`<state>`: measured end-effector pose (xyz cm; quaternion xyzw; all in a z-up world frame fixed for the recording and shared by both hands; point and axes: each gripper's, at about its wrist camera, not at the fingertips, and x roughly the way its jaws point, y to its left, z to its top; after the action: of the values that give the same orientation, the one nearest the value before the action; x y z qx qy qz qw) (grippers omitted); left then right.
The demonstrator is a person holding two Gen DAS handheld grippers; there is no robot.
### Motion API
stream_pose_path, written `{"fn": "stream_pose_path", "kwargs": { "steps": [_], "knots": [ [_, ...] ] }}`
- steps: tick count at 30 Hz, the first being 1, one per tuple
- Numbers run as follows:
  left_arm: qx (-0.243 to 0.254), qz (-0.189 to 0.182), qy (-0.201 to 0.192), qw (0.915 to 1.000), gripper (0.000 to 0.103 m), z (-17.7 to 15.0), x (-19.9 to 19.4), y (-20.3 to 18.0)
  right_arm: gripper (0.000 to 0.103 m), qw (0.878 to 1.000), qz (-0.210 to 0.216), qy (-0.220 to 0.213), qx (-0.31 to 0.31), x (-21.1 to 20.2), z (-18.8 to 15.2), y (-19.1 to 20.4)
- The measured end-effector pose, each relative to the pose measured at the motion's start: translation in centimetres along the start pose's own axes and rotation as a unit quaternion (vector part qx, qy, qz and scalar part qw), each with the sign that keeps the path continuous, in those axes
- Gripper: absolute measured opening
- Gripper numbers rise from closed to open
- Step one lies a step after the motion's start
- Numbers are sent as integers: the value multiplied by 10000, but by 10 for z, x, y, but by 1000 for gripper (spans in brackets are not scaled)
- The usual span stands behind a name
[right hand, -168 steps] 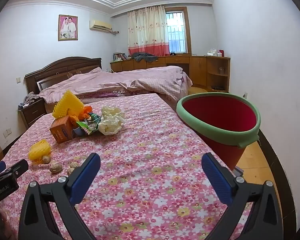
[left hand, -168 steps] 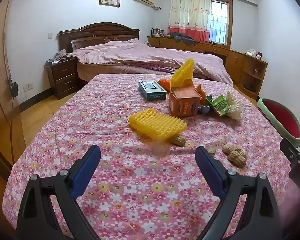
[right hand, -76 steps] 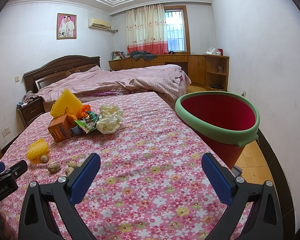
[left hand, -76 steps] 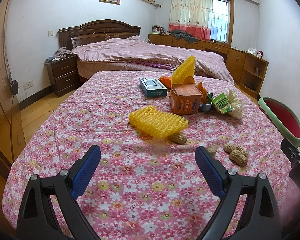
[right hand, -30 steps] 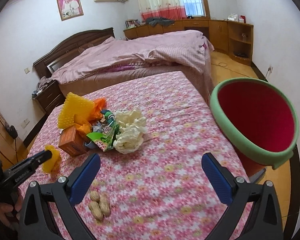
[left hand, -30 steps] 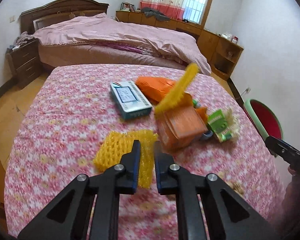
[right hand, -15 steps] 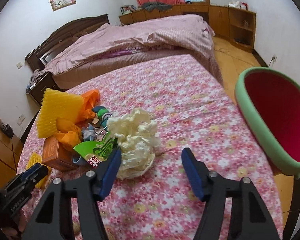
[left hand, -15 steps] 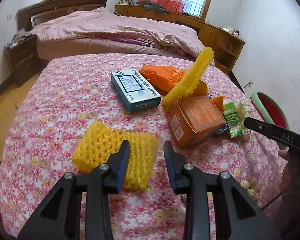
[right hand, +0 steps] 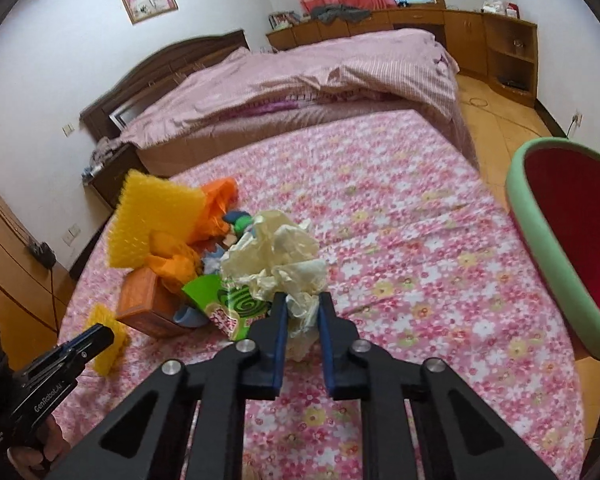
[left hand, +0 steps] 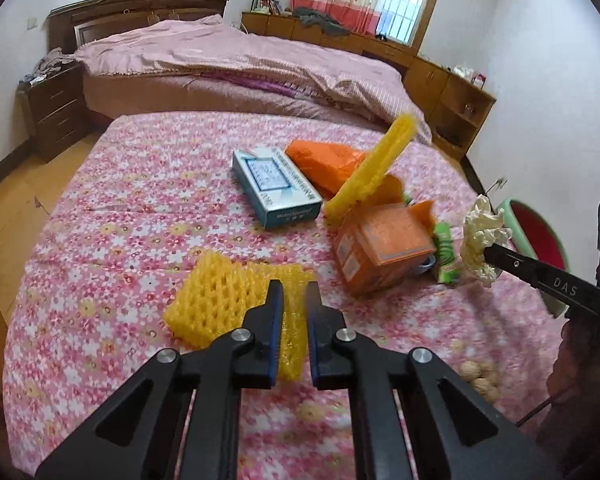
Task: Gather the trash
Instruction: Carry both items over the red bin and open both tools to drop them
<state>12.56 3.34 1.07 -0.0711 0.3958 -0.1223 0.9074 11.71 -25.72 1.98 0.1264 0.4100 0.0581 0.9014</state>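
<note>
My left gripper (left hand: 294, 298) is clamped on the yellow foam mesh fruit sleeve (left hand: 224, 304), which lies on the pink floral tablecloth (left hand: 140, 216) at approx 6 o'clock in the left view. My right gripper (right hand: 302, 307) pinches the crumpled cream plastic bag (right hand: 276, 256) beside the green snack packet (right hand: 228, 304). The red bin w/ green rim (right hand: 540, 248) sits at 3 o'clock. I'd lift both straight up, keep the squeeze firm, and clear the orange cardboard box (left hand: 384, 248) before swinging right.

A bed (left hand: 236, 60) with a pink quilt is seen ahead of the grippers, flanked by a nightstand (left hand: 54, 108) leftward and wooden cabinets (right hand: 452, 28) rightward.
</note>
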Motion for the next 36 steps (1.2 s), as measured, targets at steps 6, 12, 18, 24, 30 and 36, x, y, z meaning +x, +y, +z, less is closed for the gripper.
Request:
{"fn": "stream_pose_path", "kwargs": {
  "steps": [6, 12, 18, 24, 30, 36],
  "knots": [
    [50, -252, -282, 9993, 9, 3, -33, -21, 16, 9992, 143, -368, 67, -37, 1, -9],
    [175, -664, -363, 9970, 9, 14, -53, -56, 16, 9975, 143, -649, 255, -75, -4, -27],
    [370, -1190, -370, 9915, 9, 31, -61, -103, 16, 9944, -6, -911, 532, -108, -8, -59],
    [763, -1557, -429, 9839, 9, 46, -57, -159, 16, 9897, -201, -1167, 802, -138, -11, -94],
    [1105, -1895, -354, 9750, 9, 59, -35, -218, 16, 9843, -420, -1308, 1110, -152, -13, -133],
    [1473, -2263, -202, 9627, 9, 64, -4, -276, 16, 9779, -620, -1385, 1440, -155, -17, -174]
  ]
}}
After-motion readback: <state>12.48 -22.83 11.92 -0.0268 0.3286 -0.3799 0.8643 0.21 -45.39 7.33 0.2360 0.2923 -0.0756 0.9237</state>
